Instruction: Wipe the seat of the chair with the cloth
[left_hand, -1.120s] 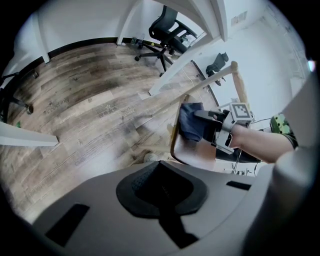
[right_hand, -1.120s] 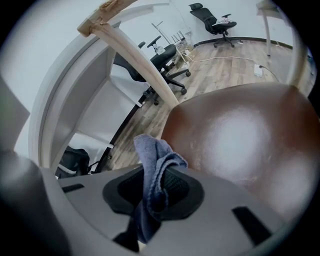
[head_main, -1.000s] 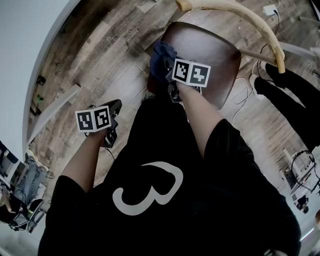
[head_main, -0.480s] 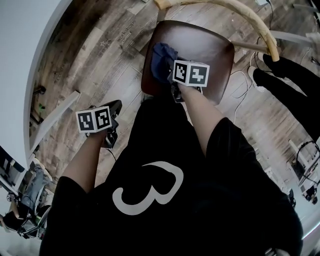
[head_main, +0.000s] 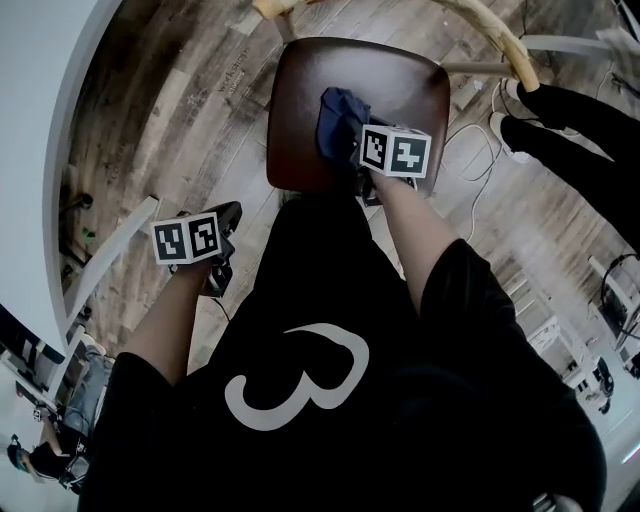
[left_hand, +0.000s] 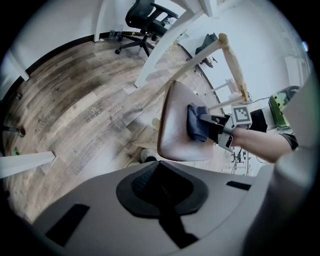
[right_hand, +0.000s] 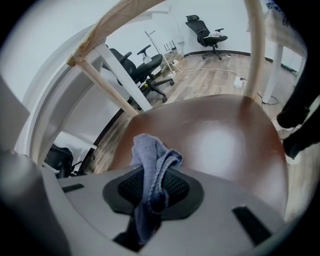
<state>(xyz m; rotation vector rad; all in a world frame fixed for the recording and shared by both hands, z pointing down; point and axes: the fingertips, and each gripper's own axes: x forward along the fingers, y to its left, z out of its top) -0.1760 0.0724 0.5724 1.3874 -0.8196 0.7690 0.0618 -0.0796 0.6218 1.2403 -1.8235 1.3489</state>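
The chair's glossy brown seat (head_main: 400, 80) fills the top centre of the head view. A crumpled blue cloth (head_main: 340, 115) lies on it near the middle, toward the front. My right gripper (head_main: 352, 140) is shut on the cloth, and its marker cube sits just behind. In the right gripper view the cloth (right_hand: 149, 167) hangs pinched between the jaws above the seat (right_hand: 220, 140). My left gripper (head_main: 230, 212) hovers over the floor to the left of the chair, away from the seat. In its own view it (left_hand: 161, 187) is shut with nothing in it, and the seat (left_hand: 175, 127) and the cloth (left_hand: 196, 122) show ahead.
A pale curved wooden backrest (head_main: 495, 35) rims the far side of the seat. A person's dark legs and shoes (head_main: 570, 105) stand at the right, next to cables (head_main: 480, 130) on the wood floor. A white bar (head_main: 110, 250) lies at the left. Office chairs (right_hand: 150, 70) stand behind.
My right gripper has dragged the cloth from the seat's left front edge toward the middle of the seat. The left gripper has stayed where it was.
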